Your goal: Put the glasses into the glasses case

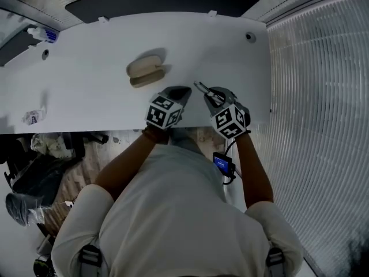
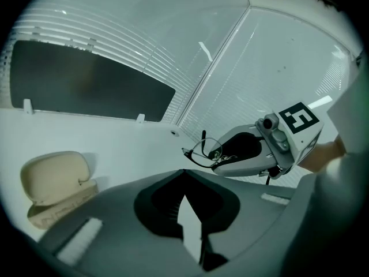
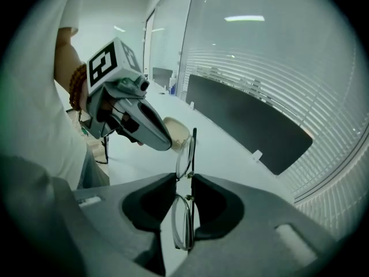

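An open beige glasses case [image 1: 145,71] lies on the white table [image 1: 86,91], lid up; it also shows in the left gripper view [image 2: 55,180] and, partly hidden, in the right gripper view [image 3: 177,130]. My right gripper [image 1: 209,92] is shut on thin-rimmed glasses [image 3: 193,149], pinched at the bridge, one lens sticking out past the jaws. The glasses [image 2: 203,152] hang in the air right of the case, above the table's near edge. My left gripper [image 1: 183,89] hovers beside them, jaw tips together with nothing held.
A dark panel [image 1: 161,2] runs along the table's far edge. A small crumpled wrapper [image 1: 33,117] lies at the near left, a small bottle [image 1: 45,34] at the far left. Ribbed glass walls [image 1: 311,97] stand to the right. Clutter sits on the floor at the lower left.
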Available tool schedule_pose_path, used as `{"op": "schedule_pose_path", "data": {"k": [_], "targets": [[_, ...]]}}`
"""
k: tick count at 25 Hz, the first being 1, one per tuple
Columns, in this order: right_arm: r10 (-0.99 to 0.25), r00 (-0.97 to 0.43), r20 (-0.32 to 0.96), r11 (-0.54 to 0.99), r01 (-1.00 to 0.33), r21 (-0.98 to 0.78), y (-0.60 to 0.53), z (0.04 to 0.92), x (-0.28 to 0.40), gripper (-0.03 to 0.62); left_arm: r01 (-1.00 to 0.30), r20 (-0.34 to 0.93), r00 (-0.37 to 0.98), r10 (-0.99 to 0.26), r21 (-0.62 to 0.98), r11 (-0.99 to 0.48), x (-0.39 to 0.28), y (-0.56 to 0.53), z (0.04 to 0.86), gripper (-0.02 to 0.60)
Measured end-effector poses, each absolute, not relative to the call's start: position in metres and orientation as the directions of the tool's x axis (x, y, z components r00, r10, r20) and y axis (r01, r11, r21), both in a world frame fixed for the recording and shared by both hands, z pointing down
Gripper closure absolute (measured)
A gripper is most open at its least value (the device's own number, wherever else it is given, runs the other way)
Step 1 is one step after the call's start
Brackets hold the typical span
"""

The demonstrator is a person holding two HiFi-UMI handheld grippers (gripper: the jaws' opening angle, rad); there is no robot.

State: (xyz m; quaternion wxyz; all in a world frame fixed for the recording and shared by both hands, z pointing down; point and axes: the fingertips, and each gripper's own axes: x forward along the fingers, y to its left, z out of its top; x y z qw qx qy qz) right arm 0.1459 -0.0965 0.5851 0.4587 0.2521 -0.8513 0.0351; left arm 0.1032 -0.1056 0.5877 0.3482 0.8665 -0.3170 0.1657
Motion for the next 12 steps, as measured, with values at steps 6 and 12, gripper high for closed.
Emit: {"op": "schedule_pose_path", "data": {"k": [6,12], "targets": [[-0.418,-0.486,0.767,0.874,-0.446,0.193,-0.096,0.562,0.135,0.500,-0.696,0.516,0.715,-0.471,0.465,-0.546,0.095,-0.113,0.574,0.580],[-0.404,-0.508,0.761,0.890,-0.411,0.199,-0.102,0.558,0.125,0.500,-0.721,0.522,0.691,-0.500,0.448,-0.529,0.089,-0.118,0.570,0.580]]}}
